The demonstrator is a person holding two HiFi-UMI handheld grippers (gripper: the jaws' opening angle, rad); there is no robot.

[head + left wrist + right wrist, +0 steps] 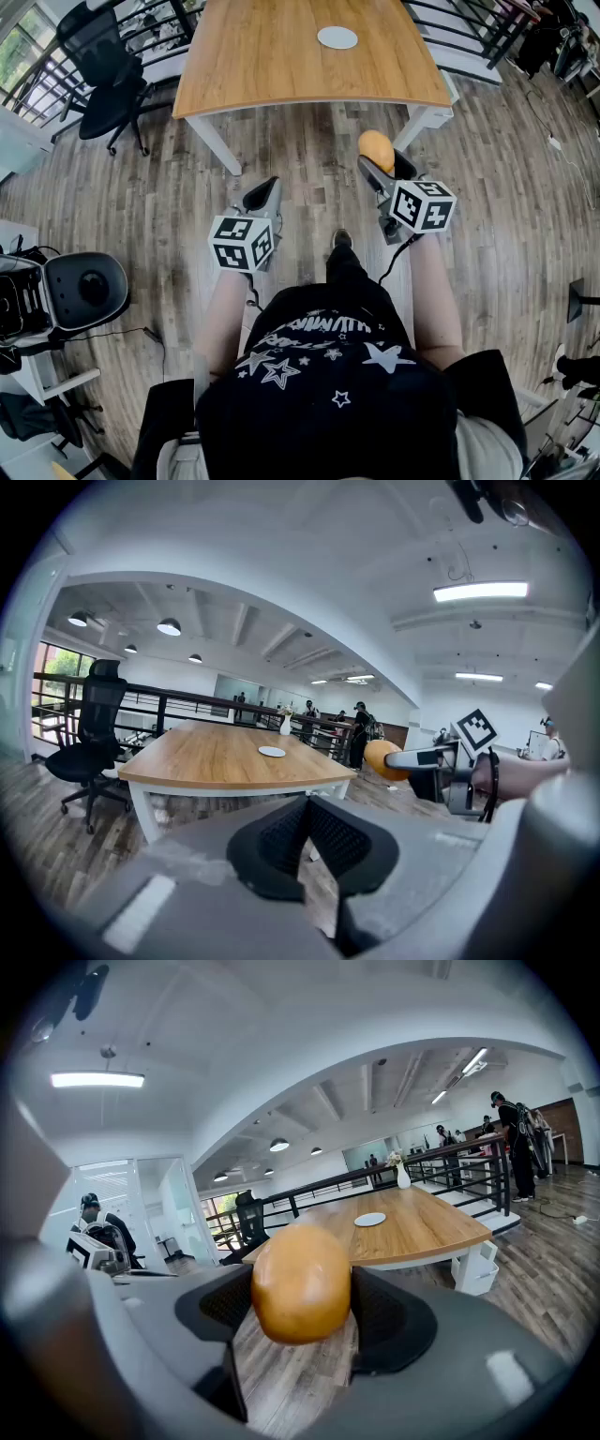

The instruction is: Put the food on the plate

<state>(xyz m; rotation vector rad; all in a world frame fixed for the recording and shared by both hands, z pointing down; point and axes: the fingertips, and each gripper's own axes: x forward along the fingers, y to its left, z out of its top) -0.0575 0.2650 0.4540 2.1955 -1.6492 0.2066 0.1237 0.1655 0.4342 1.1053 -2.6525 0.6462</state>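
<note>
Left arm: forearm reaches forward from the body; left gripper point(265, 190) tilts slightly downward over the wood floor point(309, 150).
Left jaws: pressed together with nothing between them.
Right arm: forearm stretched forward; right gripper point(386, 167) sits a little farther out than the left, also tilted slightly downward.
Right jaws: clamped on the food point(376, 148), a smooth, rounded, orange-brown piece.
Food: in the air, near the table's near right corner.
Plate point(337, 37): white, far across the table point(272, 66), well apart from the food.
</note>
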